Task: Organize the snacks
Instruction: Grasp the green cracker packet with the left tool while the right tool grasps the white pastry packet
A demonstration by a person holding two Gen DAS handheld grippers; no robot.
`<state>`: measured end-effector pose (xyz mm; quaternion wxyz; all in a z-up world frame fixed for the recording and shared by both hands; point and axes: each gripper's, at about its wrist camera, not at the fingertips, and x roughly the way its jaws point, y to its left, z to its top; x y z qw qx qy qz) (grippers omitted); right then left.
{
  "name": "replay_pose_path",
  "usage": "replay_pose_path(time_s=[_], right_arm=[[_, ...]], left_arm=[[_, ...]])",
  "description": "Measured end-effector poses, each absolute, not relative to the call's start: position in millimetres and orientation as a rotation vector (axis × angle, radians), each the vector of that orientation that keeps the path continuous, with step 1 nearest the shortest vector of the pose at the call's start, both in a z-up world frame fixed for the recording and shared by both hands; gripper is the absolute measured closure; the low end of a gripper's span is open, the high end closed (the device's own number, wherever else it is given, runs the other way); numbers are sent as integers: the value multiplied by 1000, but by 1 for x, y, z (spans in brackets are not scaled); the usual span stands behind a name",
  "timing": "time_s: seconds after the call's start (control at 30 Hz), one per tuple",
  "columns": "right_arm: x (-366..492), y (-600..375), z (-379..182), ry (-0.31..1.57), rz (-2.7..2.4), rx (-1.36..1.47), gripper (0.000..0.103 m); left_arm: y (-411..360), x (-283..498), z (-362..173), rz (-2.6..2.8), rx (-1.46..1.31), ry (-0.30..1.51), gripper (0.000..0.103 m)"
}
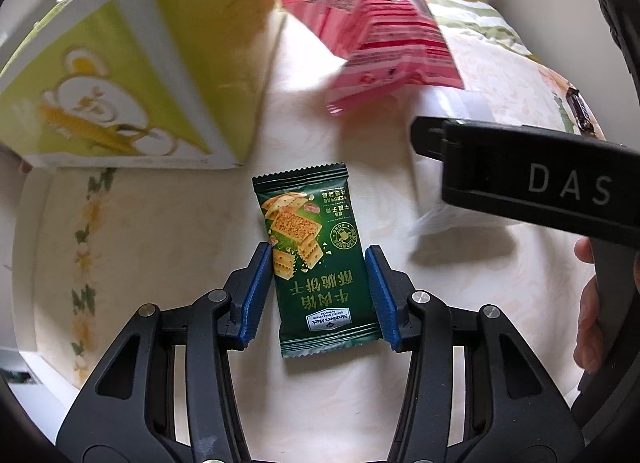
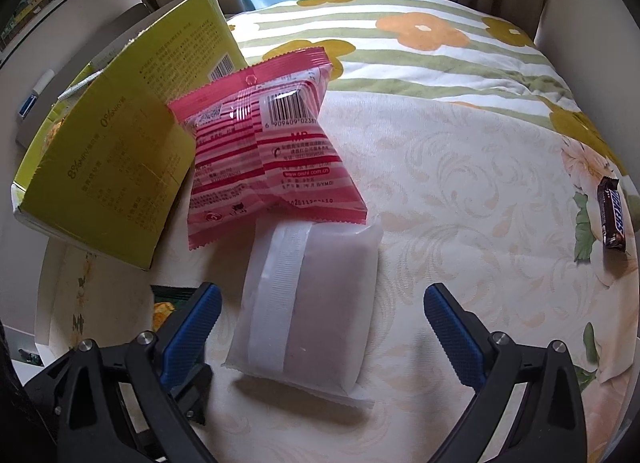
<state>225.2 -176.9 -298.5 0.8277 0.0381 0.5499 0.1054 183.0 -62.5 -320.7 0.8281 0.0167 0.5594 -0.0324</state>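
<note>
A dark green cracker packet (image 1: 316,255) lies flat on the cream tablecloth, between the blue pads of my left gripper (image 1: 318,291). The jaws stand open on either side of it, close to its edges, not pressing it. My right gripper (image 2: 320,327) is open wide above a white translucent packet (image 2: 312,303), which lies between its fingers. A pink striped snack bag (image 2: 264,159) lies tilted just beyond the white packet, its lower edge over it. The right gripper's black body (image 1: 532,179) shows at the right of the left wrist view.
A yellow-green cardboard box (image 2: 120,151) stands at the left, also in the left wrist view (image 1: 120,75). A Snickers bar (image 2: 612,219) lies at the table's right edge. The floral tablecloth (image 2: 460,183) covers the round table; curtains hang behind.
</note>
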Motion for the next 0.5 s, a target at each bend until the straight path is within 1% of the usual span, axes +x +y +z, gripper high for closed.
replay_pose_path(time_s=[0.2, 0.23, 0.3, 0.37, 0.4, 0.43, 0.5], right_arm=[[227, -169, -308, 1194, 225, 73, 3], [227, -167, -310, 1199, 223, 72, 6], [227, -165, -314, 1210, 225, 70, 10], [226, -161, -315, 1206, 219, 46, 14], [226, -160, -314, 1205, 219, 30, 20], [226, -158, -314, 1200, 213, 10, 28], [224, -155, -314, 1193, 202, -32, 36]], left_arm=[[-51, 180, -322, -43, 38, 1185, 60], [-51, 180, -323, -41, 40, 1184, 60], [-49, 178, -323, -39, 37, 1182, 60], [-48, 176, -322, -38, 34, 1178, 60], [-49, 175, -323, -37, 34, 1178, 60], [-47, 172, -322, -36, 35, 1177, 60], [-51, 174, -324, -32, 37, 1178, 60]])
